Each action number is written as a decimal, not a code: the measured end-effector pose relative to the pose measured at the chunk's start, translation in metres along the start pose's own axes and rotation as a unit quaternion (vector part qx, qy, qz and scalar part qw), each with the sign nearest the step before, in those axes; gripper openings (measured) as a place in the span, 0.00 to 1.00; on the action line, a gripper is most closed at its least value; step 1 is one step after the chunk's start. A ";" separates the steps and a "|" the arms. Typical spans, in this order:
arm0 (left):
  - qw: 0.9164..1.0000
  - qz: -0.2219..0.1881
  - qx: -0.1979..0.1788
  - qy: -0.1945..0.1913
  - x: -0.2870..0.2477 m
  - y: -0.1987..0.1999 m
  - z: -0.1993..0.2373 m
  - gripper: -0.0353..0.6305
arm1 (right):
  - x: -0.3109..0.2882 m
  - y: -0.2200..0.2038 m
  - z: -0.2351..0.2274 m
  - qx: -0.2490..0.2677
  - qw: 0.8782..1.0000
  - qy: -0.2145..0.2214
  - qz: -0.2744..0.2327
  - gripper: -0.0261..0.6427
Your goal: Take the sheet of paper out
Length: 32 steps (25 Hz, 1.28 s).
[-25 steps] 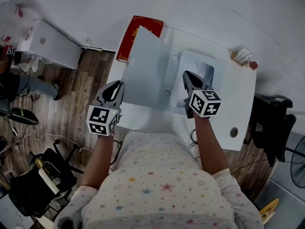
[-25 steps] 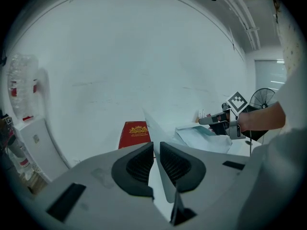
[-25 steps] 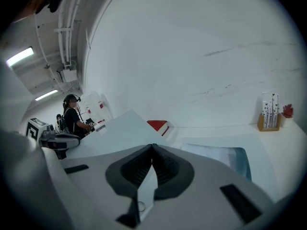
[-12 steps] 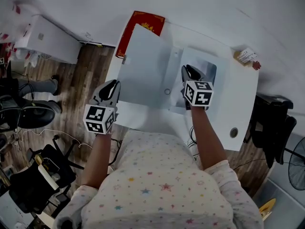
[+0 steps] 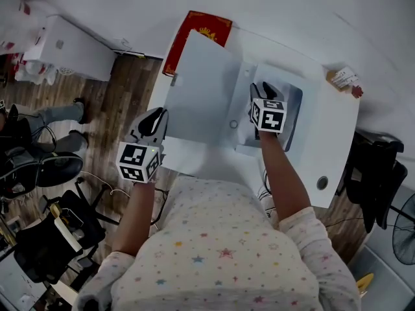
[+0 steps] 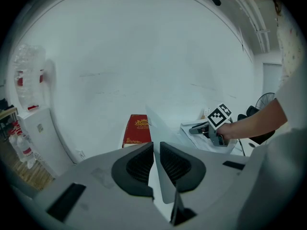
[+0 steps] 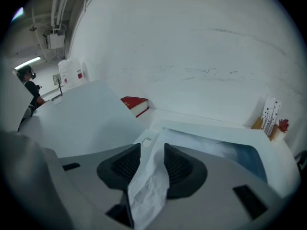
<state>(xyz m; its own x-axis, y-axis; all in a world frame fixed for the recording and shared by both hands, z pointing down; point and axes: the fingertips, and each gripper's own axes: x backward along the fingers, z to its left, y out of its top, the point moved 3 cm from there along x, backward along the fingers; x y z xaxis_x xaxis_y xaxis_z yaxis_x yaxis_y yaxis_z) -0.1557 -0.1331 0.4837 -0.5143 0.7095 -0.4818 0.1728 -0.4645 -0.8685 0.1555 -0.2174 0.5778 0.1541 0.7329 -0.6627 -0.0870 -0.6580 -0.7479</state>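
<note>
The left gripper (image 6: 157, 150) clamps the folder cover (image 5: 201, 96); the right gripper (image 7: 152, 148) pinches the crumpled sheet of paper (image 7: 146, 195) at lower centre — a sharp pull may tear it.

Table (image 5: 337, 148): against the wall, directly before the person.
Folder: lies open on the table; its cover (image 5: 201, 96) stands raised over the left half, its tray half (image 5: 295, 109) lies to the right.
Book (image 5: 194, 34): behind the cover, at the table's far left edge.
Card stand (image 5: 343, 80): far right corner of the table.
Left gripper (image 6: 156, 164): at the cover's near left edge, which sits between its jaws.
Right gripper (image 7: 152, 164): over the tray half.
Sheet of paper (image 7: 146, 190): between the right gripper's jaws, above the tray half.
Cabinet (image 5: 71, 50): on the floor, left of the table.
</note>
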 end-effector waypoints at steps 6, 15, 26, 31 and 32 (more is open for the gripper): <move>1.000 -0.003 0.007 0.002 0.001 0.001 -0.003 0.12 | -0.021 0.002 -0.005 0.005 0.999 -0.047 0.021 0.32; 1.000 -0.004 0.012 0.005 0.002 -0.001 -0.001 0.12 | -0.042 -0.005 -0.010 0.032 0.995 -0.085 0.046 0.34; 1.000 -0.006 0.012 0.001 0.003 -0.001 -0.001 0.12 | -0.050 -0.015 -0.006 0.010 0.996 -0.064 0.063 0.25; 1.000 -0.008 0.012 -0.001 0.003 -0.002 -0.001 0.12 | -0.049 -0.017 -0.003 0.004 0.996 -0.063 0.068 0.20; 1.000 -0.008 0.012 -0.002 0.003 -0.002 -0.001 0.12 | -0.050 -0.018 -0.003 0.003 0.996 -0.062 0.067 0.19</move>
<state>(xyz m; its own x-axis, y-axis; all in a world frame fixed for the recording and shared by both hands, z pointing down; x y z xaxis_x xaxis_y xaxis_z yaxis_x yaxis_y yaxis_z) -0.1567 -0.1297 0.4839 -0.5195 0.7151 -0.4677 0.1436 -0.4664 -0.8728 0.1524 -0.2422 0.6246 0.0179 0.6538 -0.7564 -0.1049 -0.7511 -0.6518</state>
